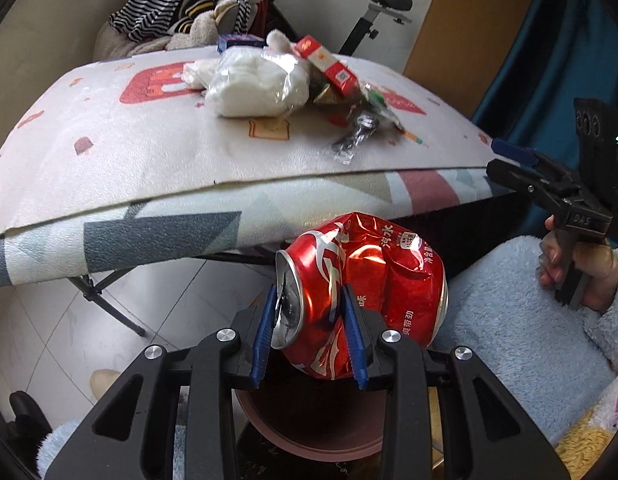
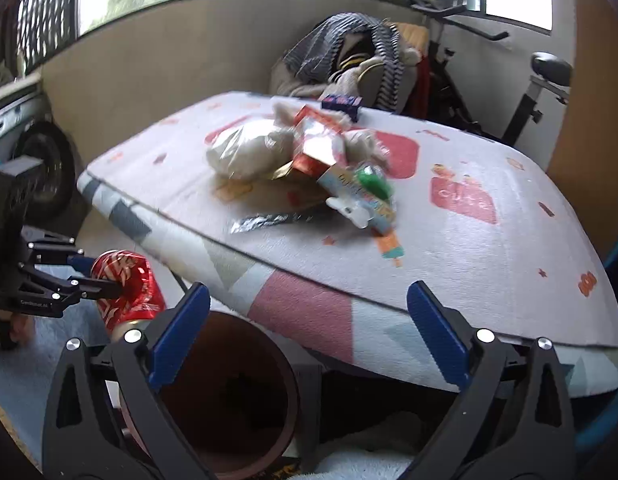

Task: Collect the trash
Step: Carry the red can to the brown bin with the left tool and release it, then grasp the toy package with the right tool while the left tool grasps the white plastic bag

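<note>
A crushed red cola can point(image 1: 373, 280) hangs in front of the table edge, and my left gripper point(image 1: 311, 300) is shut on its top end. Directly below it stands a round pink bin point(image 1: 309, 428), with its dark opening point(image 2: 229, 400) showing in the right wrist view. My right gripper point(image 2: 309, 320) is open and empty, low in front of the table, above and to the right of the bin. On the table point(image 1: 109, 140) lies a trash pile: a plastic bag of white stuff point(image 1: 257, 84), a red box point(image 1: 325, 62) and a foil wrapper point(image 1: 357, 136).
A person's fluffy blue sleeve point(image 1: 521, 312) and hand hold the right gripper point(image 1: 505, 160). Clothes are heaped on a chair point(image 1: 181, 12) behind the table, beside an exercise bike point(image 1: 385, 4). A blue curtain point(image 1: 529, 60) hangs at right. The table's folding legs point(image 1: 109, 300) stand on a tiled floor.
</note>
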`<action>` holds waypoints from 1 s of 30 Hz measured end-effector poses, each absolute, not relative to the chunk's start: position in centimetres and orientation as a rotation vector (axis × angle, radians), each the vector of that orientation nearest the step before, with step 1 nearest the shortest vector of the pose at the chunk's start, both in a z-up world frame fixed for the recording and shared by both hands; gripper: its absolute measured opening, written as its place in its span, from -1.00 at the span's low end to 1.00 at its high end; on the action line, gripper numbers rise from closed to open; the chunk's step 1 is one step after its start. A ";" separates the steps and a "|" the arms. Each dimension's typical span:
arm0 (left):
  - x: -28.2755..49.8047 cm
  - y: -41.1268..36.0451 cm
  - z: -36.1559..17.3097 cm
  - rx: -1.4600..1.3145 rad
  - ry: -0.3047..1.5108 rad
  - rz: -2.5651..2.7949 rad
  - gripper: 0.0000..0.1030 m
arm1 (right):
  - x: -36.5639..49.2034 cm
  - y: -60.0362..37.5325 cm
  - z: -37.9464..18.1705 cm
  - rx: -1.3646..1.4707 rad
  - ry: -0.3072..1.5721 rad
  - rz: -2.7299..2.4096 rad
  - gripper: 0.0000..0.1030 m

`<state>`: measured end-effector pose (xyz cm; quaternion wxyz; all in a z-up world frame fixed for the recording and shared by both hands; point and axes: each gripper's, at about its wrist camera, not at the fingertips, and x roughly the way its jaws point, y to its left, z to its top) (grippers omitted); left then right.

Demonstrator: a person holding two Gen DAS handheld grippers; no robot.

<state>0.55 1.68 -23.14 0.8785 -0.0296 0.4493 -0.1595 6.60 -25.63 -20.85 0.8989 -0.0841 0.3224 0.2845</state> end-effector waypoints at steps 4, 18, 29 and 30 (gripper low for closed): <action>1.1 0.6 -24.0 -0.013 0.966 -0.338 -0.38 | 6.5 -25.0 -21.0 -0.184 0.664 0.607 0.89; 1.3 1.3 -23.8 -0.008 0.931 -0.222 0.58 | 7.6 -25.6 -21.3 -0.102 0.696 0.588 0.89; 0.7 3.9 -22.2 -0.056 0.840 -0.061 0.77 | 9.0 -26.1 -21.8 -0.039 0.739 0.512 0.89; 0.7 4.0 -22.1 -0.051 0.838 -0.049 0.78 | 9.1 -26.1 -21.8 -0.040 0.742 0.509 0.89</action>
